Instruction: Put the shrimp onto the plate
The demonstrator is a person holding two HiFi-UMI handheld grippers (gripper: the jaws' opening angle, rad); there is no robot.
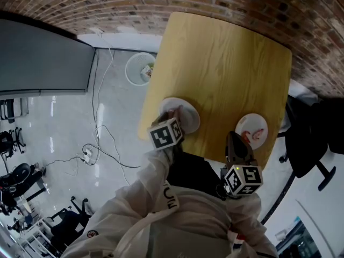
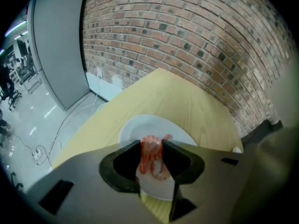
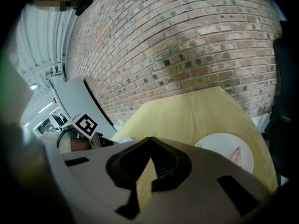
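The left tongs (image 2: 152, 143) pinch a pink shrimp (image 2: 151, 158) between their tips, over a white plate (image 2: 135, 129) near the front edge of the worktop (image 2: 182, 99). The right tongs (image 3: 149, 140) — tips together, nothing in them — hover near a second plate (image 3: 217, 143) bearing another shrimp (image 3: 235, 156).

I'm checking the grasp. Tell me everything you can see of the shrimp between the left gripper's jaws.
The shrimp is orange-pink with pale bands, curled, glossy like plastic. It stands upright between the left gripper's jaws, which touch both its sides, over the white plate; whether it rests on the plate is unclear.
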